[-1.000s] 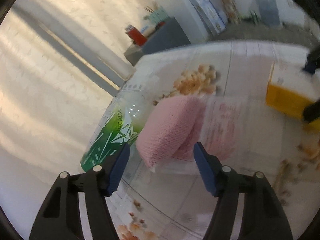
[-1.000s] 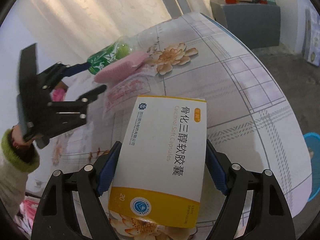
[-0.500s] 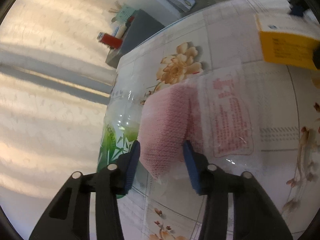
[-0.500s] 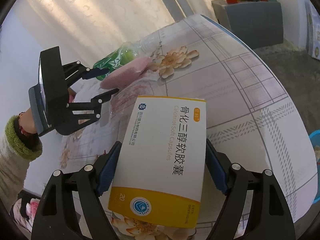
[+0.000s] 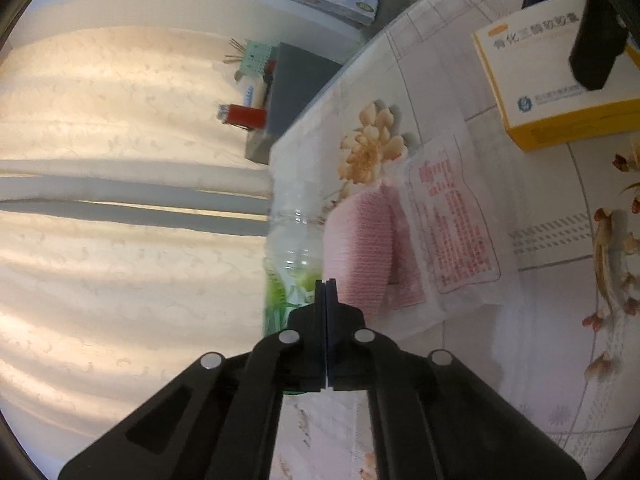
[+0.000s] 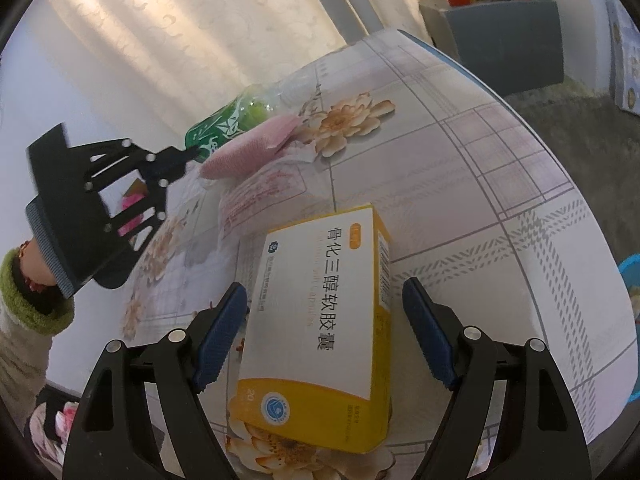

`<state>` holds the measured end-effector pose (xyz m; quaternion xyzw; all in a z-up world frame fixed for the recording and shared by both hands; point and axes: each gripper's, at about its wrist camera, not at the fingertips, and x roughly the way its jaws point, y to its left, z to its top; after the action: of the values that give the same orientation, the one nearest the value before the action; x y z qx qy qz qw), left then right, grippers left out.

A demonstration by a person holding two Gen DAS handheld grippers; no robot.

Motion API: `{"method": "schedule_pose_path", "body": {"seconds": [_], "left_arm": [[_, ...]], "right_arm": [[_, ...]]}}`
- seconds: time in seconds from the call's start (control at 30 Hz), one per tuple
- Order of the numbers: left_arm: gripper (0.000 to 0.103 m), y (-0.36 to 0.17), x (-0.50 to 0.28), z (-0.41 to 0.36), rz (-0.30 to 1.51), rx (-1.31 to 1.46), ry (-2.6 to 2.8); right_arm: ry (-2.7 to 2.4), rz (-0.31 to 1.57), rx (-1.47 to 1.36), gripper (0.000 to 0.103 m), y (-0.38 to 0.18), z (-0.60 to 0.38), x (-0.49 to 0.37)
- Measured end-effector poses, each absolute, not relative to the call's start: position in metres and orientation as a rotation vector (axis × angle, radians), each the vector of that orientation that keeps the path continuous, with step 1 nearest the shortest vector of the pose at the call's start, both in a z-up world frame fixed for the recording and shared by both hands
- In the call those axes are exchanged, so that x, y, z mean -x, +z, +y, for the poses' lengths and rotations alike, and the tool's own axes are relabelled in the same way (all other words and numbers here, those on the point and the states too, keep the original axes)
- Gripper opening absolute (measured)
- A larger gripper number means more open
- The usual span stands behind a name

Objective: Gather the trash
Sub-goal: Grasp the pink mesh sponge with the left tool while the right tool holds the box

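A white-and-yellow medicine box [image 6: 320, 320] lies on the flowered table [image 6: 480, 200], between the fingers of my right gripper [image 6: 324, 288], which is open; its pads stand just off the box's sides. A pink cloth in a clear printed packet [image 5: 360, 248] lies beside a green-labelled plastic bottle [image 5: 294, 248] at the table's far edge. My left gripper [image 5: 326, 286] is shut, with its tips at the packet's near corner next to the bottle. Nothing shows between its pads; whether they pinch the clear film is hidden. The right wrist view shows the left gripper [image 6: 190, 155] touching the packet's end [image 6: 248, 152].
A grey cabinet [image 6: 504, 40] with a red box and a pen holder stands past the table's far corner. A blue bin's rim [image 6: 630, 280] shows beside the table on the right. A green-cuffed sleeve [image 6: 28, 304] holds the left gripper. Curtains hang behind.
My left gripper's jaws came together from wide open while the wrist rolled, and it edged in at the packet's corner. The medicine box now shows its side face between the right fingers.
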<state>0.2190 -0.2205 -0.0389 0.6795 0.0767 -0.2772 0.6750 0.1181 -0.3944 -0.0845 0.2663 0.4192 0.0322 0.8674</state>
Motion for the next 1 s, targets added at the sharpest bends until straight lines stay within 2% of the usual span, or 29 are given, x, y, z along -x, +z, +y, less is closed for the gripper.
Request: {"method": "schedule_pose_path", "body": {"seconds": [0.33,0.43,0.47,0.53,0.57,0.6,0.7,1.0], "left_arm": [[0.000,-0.017,-0.189,-0.195,0.169,-1.481,-0.633],[0.004,-0.016,-0.189,-0.189,0.193,-1.449,-0.630],[0.007,-0.017,-0.190,-0.189,0.199,-1.447,-0.624],[0.026,-0.022,-0.196,-0.190,0.201,-1.446,-0.608],[0.041,-0.025,-0.201,-0.192,0.205,-1.443,-0.611],[0.045,-0.028,-0.205,-0.194,0.211,-1.440,-0.620],[0.050,-0.038,-0.215,-0.203,0.253,-1.440,-0.651],[0.050,-0.069,-0.239,-0.229,0.256,-1.540,-0.665]], "right_arm": [[0.051,0.883,-0.550,0.075,-0.083,-0.391,-0.117],[0.048,0.886,-0.542,0.075,-0.083,-0.391,-0.118],[0.048,0.888,-0.539,0.075,-0.083,-0.391,-0.118],[0.048,0.891,-0.537,0.075,-0.083,-0.391,-0.118],[0.049,0.891,-0.537,0.075,-0.083,-0.391,-0.118],[0.051,0.891,-0.540,0.075,-0.083,-0.391,-0.118],[0.055,0.887,-0.554,0.075,-0.084,-0.393,-0.118],[0.062,0.879,-0.555,0.075,-0.084,-0.394,-0.114]]}}
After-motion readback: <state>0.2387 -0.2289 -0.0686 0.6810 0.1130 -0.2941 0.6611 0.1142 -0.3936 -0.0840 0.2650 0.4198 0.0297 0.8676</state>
